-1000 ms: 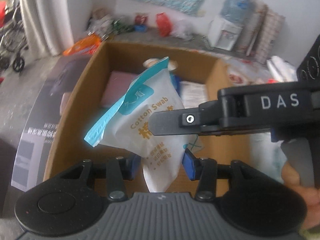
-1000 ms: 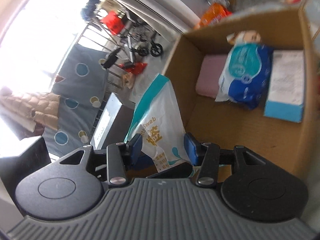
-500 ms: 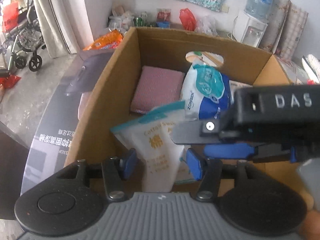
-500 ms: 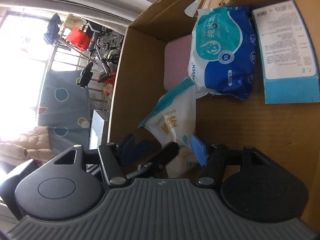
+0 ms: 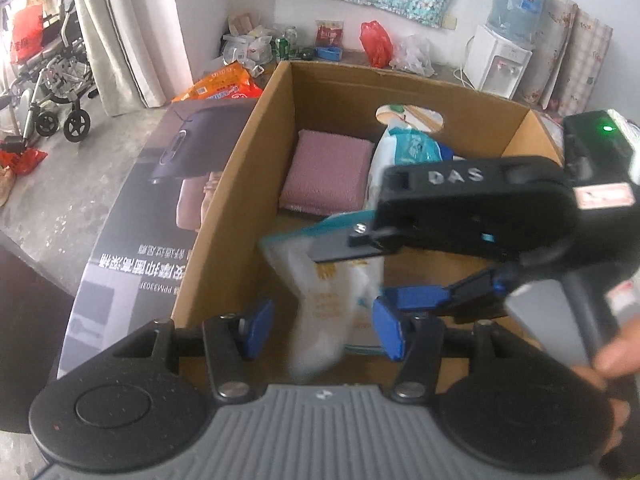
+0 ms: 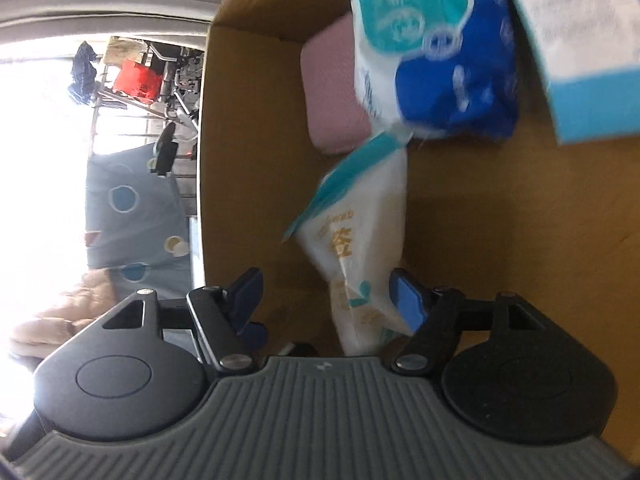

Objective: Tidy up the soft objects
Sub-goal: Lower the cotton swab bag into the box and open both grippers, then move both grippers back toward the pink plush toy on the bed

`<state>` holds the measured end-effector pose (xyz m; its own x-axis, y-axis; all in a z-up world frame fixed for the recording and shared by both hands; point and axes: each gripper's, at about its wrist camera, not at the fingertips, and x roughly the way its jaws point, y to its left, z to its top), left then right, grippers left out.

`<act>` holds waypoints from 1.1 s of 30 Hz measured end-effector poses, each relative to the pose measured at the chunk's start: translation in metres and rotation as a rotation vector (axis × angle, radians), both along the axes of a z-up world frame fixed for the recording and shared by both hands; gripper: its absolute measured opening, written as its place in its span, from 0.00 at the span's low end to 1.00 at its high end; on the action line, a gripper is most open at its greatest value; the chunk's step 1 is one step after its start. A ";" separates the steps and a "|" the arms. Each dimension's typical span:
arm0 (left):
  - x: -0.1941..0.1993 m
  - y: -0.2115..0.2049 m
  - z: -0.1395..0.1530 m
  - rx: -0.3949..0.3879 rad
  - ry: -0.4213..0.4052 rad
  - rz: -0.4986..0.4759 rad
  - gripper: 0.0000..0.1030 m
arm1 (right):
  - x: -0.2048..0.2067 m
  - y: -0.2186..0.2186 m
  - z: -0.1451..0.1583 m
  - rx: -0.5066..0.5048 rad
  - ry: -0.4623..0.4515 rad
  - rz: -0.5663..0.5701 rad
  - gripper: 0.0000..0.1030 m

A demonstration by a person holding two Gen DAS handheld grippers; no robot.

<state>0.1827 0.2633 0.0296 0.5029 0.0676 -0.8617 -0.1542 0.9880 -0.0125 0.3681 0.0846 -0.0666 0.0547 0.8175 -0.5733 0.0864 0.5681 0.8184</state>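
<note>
Over the cardboard box (image 5: 256, 152): cotton swab pouch (image 6: 360, 240) hangs between both grippers, above the box floor near the pink sponge (image 5: 326, 178); right gripper (image 6: 326, 300) jaws opening, pads off it; left gripper (image 5: 320, 324) released too; likely a drop-in beside the wipes pack (image 6: 432, 60).

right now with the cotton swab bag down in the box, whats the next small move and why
Probably draw both tools up and back out of the cardboard box. The cotton swab bag sits low inside it near the pink pad. The right tool is opening, with the bag in the gap and one pad well clear of it. The left tool also stands apart around the bag.
</note>
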 end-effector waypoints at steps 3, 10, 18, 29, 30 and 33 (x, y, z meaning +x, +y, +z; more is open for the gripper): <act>-0.003 0.000 0.000 0.006 -0.001 0.004 0.56 | -0.004 0.006 -0.006 0.055 0.023 -0.015 0.70; -0.012 -0.002 0.007 -0.005 -0.023 0.019 0.61 | -0.006 0.005 0.003 0.065 -0.035 -0.031 0.73; -0.037 -0.015 0.029 -0.049 -0.102 0.022 0.70 | -0.022 -0.022 0.052 0.069 -0.204 -0.009 0.76; -0.085 -0.107 0.076 -0.085 -0.226 -0.156 0.80 | -0.104 -0.173 0.135 0.143 -0.503 0.080 0.78; -0.086 -0.122 0.078 -0.091 -0.233 -0.189 0.80 | -0.110 -0.191 0.141 0.130 -0.527 0.075 0.79; -0.085 -0.173 0.082 -0.079 -0.240 -0.308 0.81 | -0.133 -0.264 0.157 0.063 -0.603 0.022 0.80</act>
